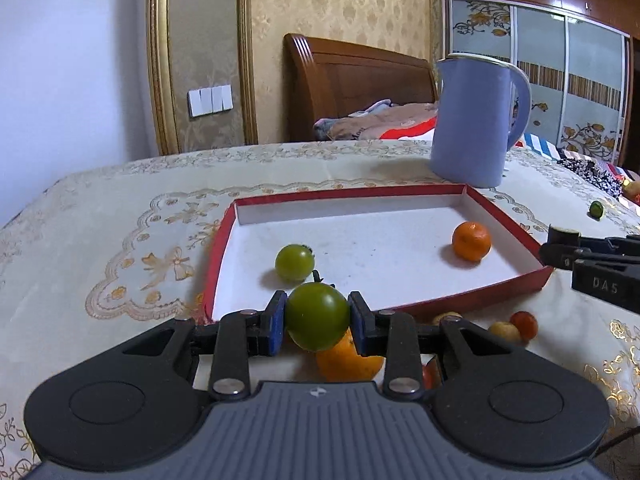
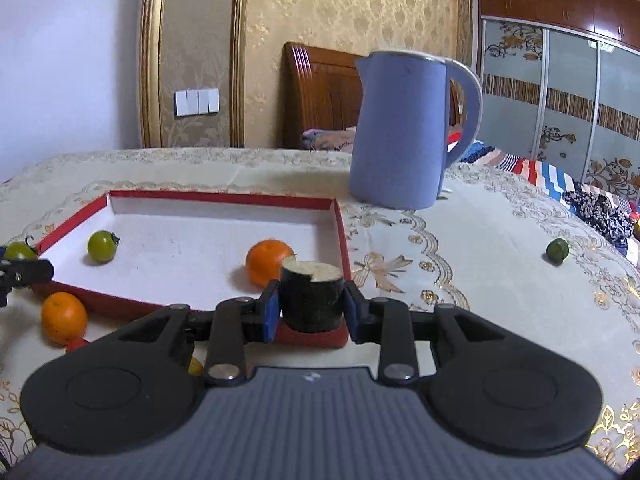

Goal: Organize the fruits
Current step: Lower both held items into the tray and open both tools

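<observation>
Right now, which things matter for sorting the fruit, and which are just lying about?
For the job:
- left gripper holding green tomato
- right gripper holding dark cucumber chunk
- red tray
- tray's orange

Lying about:
- blue kettle
- tablecloth

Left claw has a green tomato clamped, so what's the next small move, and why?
Probably carry the left claw forward over the red tray and release. Its green tomato is at the near rim, and another green tomato already lies inside.

A home bedroom here: wooden headboard (image 1: 352, 80) with rumpled bedding, floral sliding wardrobe (image 1: 560, 68), gold damask wallpaper (image 2: 340, 12), embroidered cloth over the desk (image 1: 120, 232)
</observation>
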Demonstrator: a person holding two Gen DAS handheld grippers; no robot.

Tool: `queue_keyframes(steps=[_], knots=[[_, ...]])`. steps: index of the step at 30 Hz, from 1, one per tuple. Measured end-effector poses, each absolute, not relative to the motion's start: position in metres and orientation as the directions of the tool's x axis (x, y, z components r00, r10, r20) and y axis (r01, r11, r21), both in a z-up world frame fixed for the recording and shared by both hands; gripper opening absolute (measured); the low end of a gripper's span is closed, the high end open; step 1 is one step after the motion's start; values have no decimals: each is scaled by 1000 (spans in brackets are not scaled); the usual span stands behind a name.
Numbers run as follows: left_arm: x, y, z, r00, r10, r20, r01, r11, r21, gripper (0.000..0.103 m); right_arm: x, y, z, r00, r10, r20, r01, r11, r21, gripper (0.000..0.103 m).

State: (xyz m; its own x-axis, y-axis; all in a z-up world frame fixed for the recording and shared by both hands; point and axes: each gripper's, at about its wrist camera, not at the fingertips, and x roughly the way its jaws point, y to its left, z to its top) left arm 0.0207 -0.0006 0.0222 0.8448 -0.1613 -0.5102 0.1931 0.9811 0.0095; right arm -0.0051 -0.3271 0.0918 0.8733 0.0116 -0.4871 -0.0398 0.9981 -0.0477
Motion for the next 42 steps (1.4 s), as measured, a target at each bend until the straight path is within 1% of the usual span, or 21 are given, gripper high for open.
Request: queue_keyframes(steps=[3, 6, 8, 10, 15, 20, 24, 28, 31, 38, 42], knots=[[16, 5, 19, 847, -167, -505, 196, 981, 4, 32, -3, -328, 89, 872, 15, -489, -41, 998, -41, 31], [10, 7, 19, 860, -183, -477, 216, 976, 14, 32, 2, -326, 84, 860, 32, -510, -51, 998, -23, 31], [6, 7, 20, 871, -190, -453, 223, 975, 21, 32, 1, -323, 84, 862, 32, -506, -56, 998, -33, 31], [9, 6, 23, 873, -178, -454, 210, 977, 20, 32, 2, -322, 86, 864, 42, -502, -61, 998, -21, 31], [34, -1, 28, 858, -166, -486, 202, 979, 21, 32, 15, -311, 94, 868, 59, -492, -86, 996, -31, 31], [62, -11, 24, 832, -179, -526, 217, 976, 11, 32, 41, -299, 88, 827, 95, -554, -117, 993, -4, 31], [74, -19, 18, 829, -152, -538, 206, 978, 42, 32, 52, -293, 82, 812, 102, -575, -120, 993, 6, 31], [87, -21, 10, 811, -150, -565, 202, 979, 30, 32, 61, -289, 75, 805, 79, -587, -112, 994, -21, 31], [94, -19, 4, 802, -127, -584, 181, 983, 34, 32, 69, -289, 71, 793, 69, -605, -102, 995, -21, 31], [113, -6, -6, 762, -123, -636, 148, 989, -14, 32, 82, -283, 66, 791, 49, -609, -95, 995, -43, 31], [116, -7, -7, 772, -97, -629, 137, 990, 14, 32, 90, -282, 64, 784, 33, -620, -83, 995, -52, 31]])
